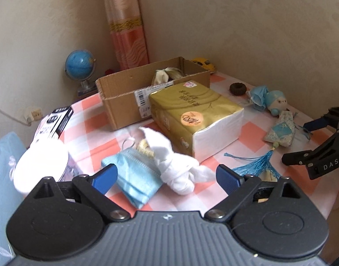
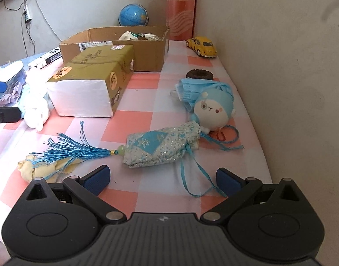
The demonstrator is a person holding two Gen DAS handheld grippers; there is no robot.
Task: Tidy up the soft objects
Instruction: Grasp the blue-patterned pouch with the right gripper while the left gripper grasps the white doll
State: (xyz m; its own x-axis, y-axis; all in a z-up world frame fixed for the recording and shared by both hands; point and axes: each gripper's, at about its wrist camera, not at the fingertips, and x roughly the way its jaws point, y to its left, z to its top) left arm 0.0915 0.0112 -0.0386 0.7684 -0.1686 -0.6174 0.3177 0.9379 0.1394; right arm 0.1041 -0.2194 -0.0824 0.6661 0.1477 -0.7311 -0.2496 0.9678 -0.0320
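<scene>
Your left gripper (image 1: 166, 177) stood wide, gripping nothing, its blue pads either side of a light blue face mask (image 1: 134, 177) and a knotted white cloth (image 1: 180, 168) at twelve o'clock. Beyond them lay a gold tissue pack (image 1: 191, 110), and behind it an open brown cardboard box (image 1: 125, 97) on the pink-and-white checked tablecloth (image 1: 96, 141).

Your right gripper (image 2: 162, 178) also stood wide and empty. Just ahead at twelve o'clock lay a pale blue patterned sachet (image 2: 162, 148) with a blue tassel (image 2: 74, 150) trailing toward nine o'clock. A round blue-and-white plush toy (image 2: 213, 108) sat at one o'clock.
</scene>
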